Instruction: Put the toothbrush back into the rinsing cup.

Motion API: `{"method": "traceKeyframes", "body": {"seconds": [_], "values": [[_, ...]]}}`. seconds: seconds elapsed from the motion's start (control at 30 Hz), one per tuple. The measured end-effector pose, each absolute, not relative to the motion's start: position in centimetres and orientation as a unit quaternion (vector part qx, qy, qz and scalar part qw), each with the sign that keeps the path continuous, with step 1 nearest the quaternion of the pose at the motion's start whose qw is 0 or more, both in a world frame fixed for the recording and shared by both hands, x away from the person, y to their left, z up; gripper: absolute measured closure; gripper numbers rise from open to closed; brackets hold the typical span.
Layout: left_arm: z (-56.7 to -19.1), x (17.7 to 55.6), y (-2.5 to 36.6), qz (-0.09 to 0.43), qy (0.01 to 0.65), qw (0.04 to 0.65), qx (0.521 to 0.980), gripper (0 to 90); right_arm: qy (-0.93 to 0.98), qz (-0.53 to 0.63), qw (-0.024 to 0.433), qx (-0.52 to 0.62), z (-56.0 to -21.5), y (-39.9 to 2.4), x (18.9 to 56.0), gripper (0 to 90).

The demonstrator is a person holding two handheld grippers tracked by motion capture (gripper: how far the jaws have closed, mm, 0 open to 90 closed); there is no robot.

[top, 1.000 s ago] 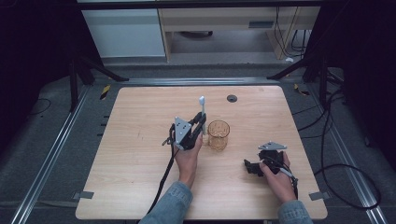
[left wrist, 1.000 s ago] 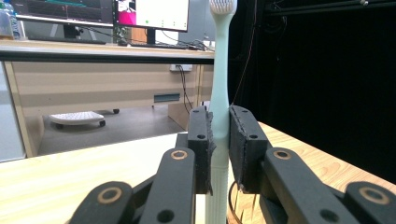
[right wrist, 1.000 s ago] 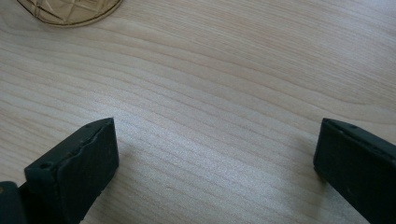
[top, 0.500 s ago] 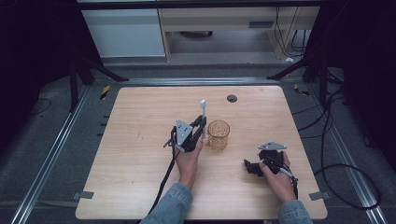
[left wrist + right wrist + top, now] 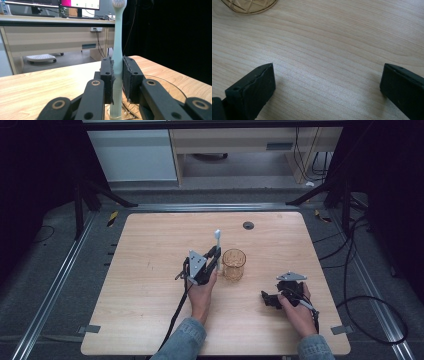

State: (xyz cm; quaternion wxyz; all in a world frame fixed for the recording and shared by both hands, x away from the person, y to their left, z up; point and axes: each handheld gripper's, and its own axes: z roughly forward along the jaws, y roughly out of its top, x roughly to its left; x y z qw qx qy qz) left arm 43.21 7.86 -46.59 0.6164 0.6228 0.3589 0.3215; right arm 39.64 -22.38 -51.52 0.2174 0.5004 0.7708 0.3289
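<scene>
The left claw (image 5: pixel 216 256) grips the toothbrush (image 5: pixel 217 247) upright, bristles up, just left of the amber glass (image 5: pixel 234 264); the right claw (image 5: pixel 267 299) rests wide, empty.

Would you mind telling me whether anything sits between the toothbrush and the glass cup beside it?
Nothing visible does. The left gripper holds the toothbrush upright right beside the cup, with no object between them.
</scene>
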Motion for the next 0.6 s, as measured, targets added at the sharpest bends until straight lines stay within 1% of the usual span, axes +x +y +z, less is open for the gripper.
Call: {"method": "traceKeyframes", "body": {"seconds": [0.6], "values": [[-47.2, 42.61, 8.16, 0.327, 0.354, 0.602, 0.637, 78.5, 0.77, 0.33, 0.217, 0.501, -51.52, -22.37, 39.64, 0.4]]}}
